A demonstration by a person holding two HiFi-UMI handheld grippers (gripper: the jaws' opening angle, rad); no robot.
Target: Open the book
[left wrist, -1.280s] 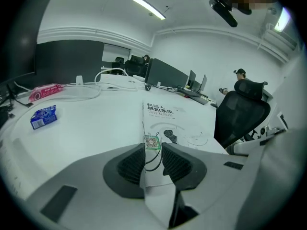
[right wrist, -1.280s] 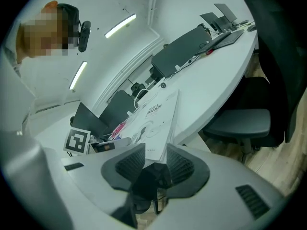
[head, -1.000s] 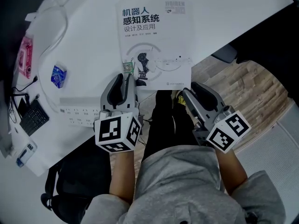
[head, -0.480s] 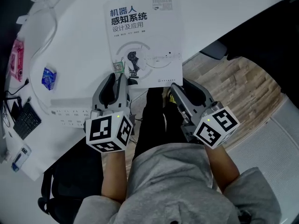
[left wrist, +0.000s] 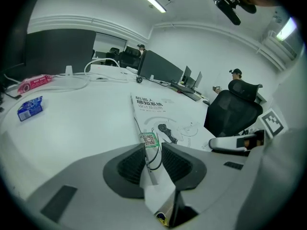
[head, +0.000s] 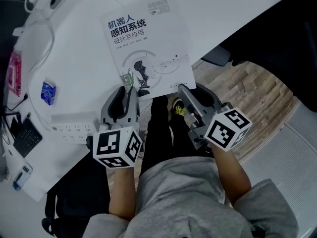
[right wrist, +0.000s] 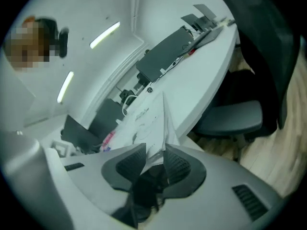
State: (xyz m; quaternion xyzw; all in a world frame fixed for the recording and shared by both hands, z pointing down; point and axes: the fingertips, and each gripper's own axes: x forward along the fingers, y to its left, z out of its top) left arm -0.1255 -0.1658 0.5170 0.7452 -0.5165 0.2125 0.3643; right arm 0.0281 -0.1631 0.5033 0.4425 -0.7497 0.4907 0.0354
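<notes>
The book (head: 143, 43) lies closed on the white table (head: 84, 68), its white cover with dark title facing up and its near edge at the table's edge. My left gripper (head: 130, 89) sits at the near left corner, beside a small green tag (head: 128, 79). In the left gripper view the jaws (left wrist: 153, 150) stand a little apart, with the tag (left wrist: 149, 139) and a thin black wire in line with the gap. My right gripper (head: 182, 89) is at the near right corner. In the right gripper view the book's corner (right wrist: 160, 128) fills the gap between the jaws (right wrist: 154, 152).
A white power strip (head: 74, 125) lies left of the left gripper. A blue packet (head: 48, 93), a pink packet (head: 14, 73) and a keyboard (head: 25, 138) sit further left. A black office chair (head: 218, 58) stands right of the table. My legs are below the table edge.
Both grippers have crept a little along the book's near edge. The book stays closed. The whole view has swung slightly.
</notes>
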